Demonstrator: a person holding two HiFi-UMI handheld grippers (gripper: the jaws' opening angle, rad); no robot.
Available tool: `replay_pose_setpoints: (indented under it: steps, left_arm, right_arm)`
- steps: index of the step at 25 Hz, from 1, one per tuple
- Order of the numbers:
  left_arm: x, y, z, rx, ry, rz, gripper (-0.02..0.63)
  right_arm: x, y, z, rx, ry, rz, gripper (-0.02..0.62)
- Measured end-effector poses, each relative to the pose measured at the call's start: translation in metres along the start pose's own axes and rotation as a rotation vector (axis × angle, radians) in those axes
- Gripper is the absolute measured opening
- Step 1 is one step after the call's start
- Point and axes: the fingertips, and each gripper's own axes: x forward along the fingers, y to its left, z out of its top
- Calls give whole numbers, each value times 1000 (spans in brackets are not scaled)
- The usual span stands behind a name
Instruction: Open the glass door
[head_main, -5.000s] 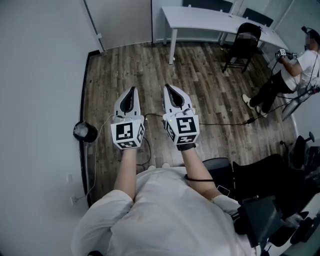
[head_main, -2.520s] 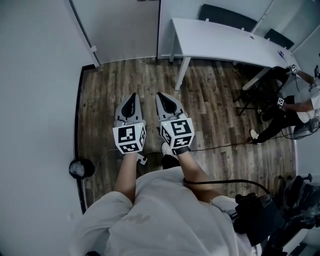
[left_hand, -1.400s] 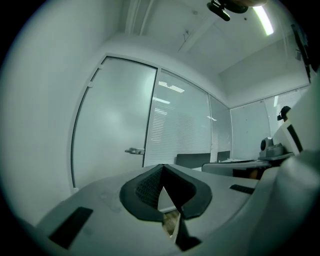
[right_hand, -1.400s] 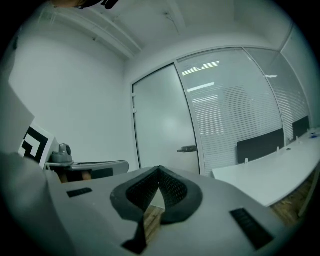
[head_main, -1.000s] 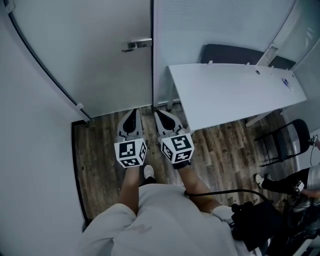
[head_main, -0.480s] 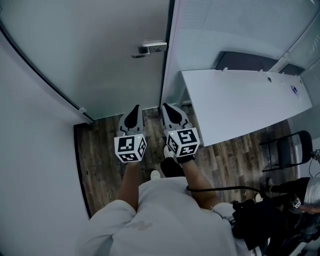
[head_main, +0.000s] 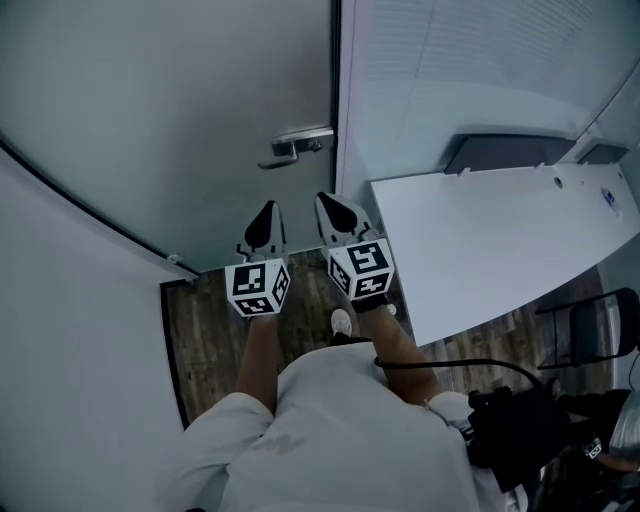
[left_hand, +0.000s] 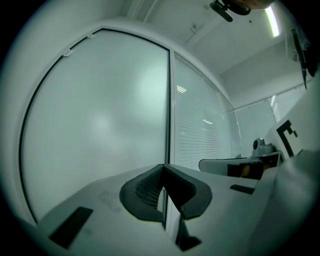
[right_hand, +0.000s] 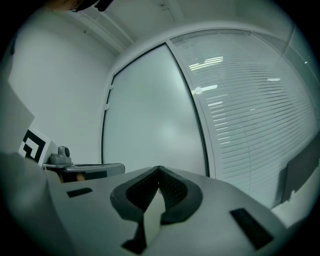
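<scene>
Approach step; no contact with the door yet. Glass door is frosted and closed, filling the upper left of the head view. Its lever handle sits at the door's right edge, just beside the dark frame post. Left gripper and right gripper are held side by side, level, pointing at the door below the handle and apart from it. Left gripper view: jaw tips pressed together, nothing between, only door pane ahead. Right gripper view: same, tips meeting and empty, pane and slatted panel ahead. White table close on the right, its near corner by the right forearm. Judgement: next move is to raise one gripper to handle height, part its jaws, close around the lever or press on it from above, and turn it down. The right gripper is nearer. Watch clearance at the table corner.
</scene>
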Motion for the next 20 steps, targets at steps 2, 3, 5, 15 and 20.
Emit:
replay_pose_setpoints:
  steps: [2, 3, 5, 15, 20]
  left_arm:
    - [27, 8, 2, 12, 4, 9, 2]
    - [39, 12, -1, 14, 12, 14, 2]
    - [61, 20, -9, 11, 34, 24, 2]
    - [112, 48, -44, 12, 167, 23, 2]
    - [131, 64, -48, 51, 207, -30, 3]
  right_arm:
    - [21, -15, 6, 2, -11, 11, 0]
    - [30, -22, 5, 6, -10, 15, 0]
    - [46, -36, -2, 12, 3, 22, 0]
    - [84, -77, -18, 66, 50, -8, 0]
    - [97, -83, -21, 75, 62, -48, 0]
